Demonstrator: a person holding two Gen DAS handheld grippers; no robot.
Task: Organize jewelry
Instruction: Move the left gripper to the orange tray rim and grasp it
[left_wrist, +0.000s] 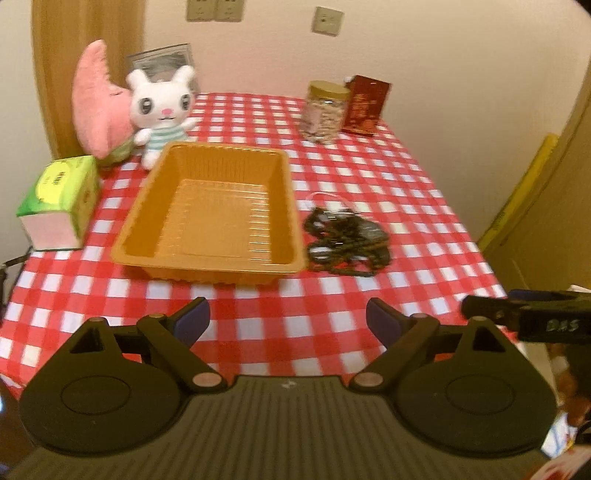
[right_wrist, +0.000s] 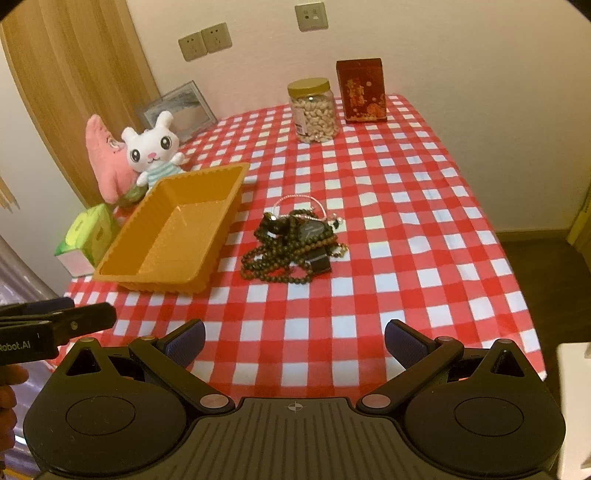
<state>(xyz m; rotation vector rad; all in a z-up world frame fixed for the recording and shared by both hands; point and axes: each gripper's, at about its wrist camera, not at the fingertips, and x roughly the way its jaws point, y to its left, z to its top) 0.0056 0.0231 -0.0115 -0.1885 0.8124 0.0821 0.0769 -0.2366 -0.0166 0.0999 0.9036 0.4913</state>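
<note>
Near the tabletop's middle: a tangled heap of dark beaded bracelets and a black watch (right_wrist: 293, 247) lay just right of the empty orange ribbed plastic tray (right_wrist: 166, 236), apart from it.
Handling: likely light, limp and snag-prone; strands would trail, so pinching one loose outer loop seemed safest.
Left gripper (left_wrist: 288, 323): jaws spread wide, empty, over the near edge.
Right gripper (right_wrist: 293, 341): jaws likewise apart, holding nothing.
Writing: "Robot.AI" on the left gripper's side; red tin's (right_wrist: 362, 90) characters unreadable.
</note>
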